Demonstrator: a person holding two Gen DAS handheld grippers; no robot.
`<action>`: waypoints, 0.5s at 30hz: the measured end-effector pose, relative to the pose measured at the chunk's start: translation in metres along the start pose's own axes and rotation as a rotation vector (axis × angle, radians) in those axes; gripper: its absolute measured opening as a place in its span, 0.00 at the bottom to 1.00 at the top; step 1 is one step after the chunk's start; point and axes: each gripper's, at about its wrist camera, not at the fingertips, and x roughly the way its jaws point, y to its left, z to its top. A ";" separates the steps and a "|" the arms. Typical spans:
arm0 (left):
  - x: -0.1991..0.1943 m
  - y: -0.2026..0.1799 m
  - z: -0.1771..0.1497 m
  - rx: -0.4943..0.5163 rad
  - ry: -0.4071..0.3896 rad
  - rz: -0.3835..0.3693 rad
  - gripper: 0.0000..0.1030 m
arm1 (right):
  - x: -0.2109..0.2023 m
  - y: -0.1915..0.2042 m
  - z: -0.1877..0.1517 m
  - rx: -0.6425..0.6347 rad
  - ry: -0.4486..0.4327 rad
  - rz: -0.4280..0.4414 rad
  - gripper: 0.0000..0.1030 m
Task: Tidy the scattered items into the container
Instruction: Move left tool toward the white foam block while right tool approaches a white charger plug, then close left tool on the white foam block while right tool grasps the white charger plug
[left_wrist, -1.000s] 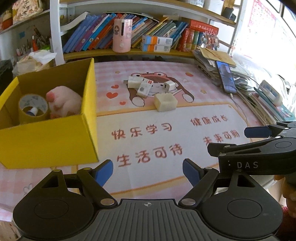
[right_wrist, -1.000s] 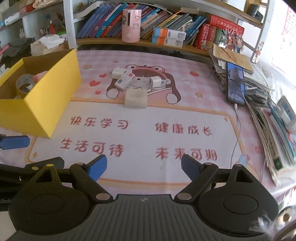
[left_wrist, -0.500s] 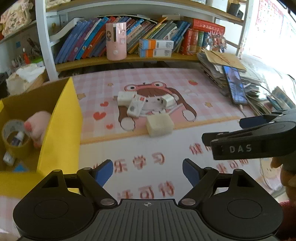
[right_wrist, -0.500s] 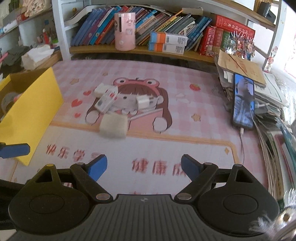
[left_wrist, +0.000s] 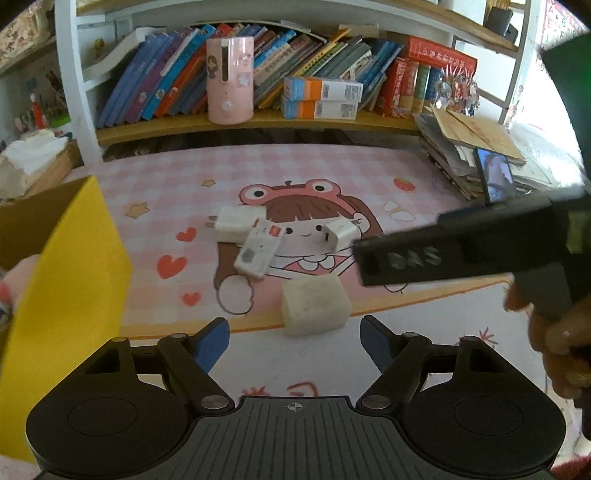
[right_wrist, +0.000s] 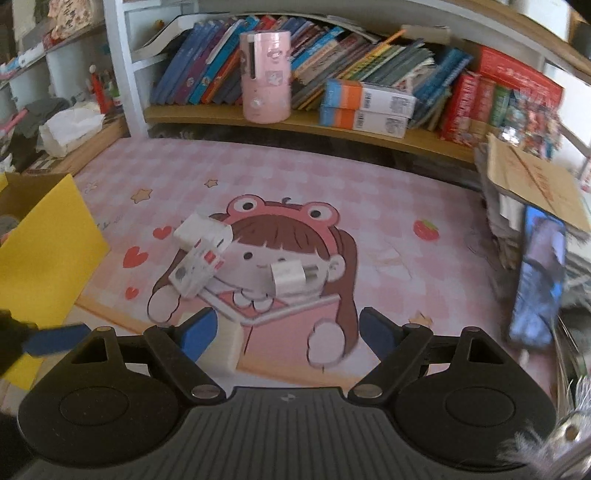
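A yellow cardboard box (left_wrist: 70, 266) stands at the left, also in the right wrist view (right_wrist: 44, 266). On the pink mat lie a white charger (left_wrist: 236, 223), a white flat adapter with a red label (left_wrist: 258, 251), a small white plug cube (left_wrist: 338, 232) and a cream sponge block (left_wrist: 314, 310). My left gripper (left_wrist: 294, 341) is open and empty, just short of the sponge block. My right gripper (right_wrist: 286, 330) is open and empty, just short of the small plug cube (right_wrist: 291, 278); its body crosses the left wrist view (left_wrist: 461, 251). The sponge block (right_wrist: 225, 345) is partly hidden behind its left finger.
A shelf with books (left_wrist: 295, 74) and a pink cylinder (left_wrist: 229, 79) runs along the back. A stack of papers with a phone (right_wrist: 539, 280) sits at the right. A tissue box (left_wrist: 29, 162) stands at the back left.
Both grippers have moved forward over the mat towards the scattered white items. The yellow box has slid to the left edge of both views. Both stay open.
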 end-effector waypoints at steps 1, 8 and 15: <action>0.006 -0.003 0.000 0.003 0.002 0.003 0.75 | 0.006 0.000 0.002 -0.011 0.005 0.005 0.82; 0.041 -0.020 0.003 0.063 0.007 0.033 0.73 | 0.049 -0.006 0.014 -0.064 0.026 0.035 0.81; 0.058 -0.018 0.008 0.023 0.028 0.047 0.62 | 0.084 -0.018 0.020 -0.100 0.051 0.049 0.81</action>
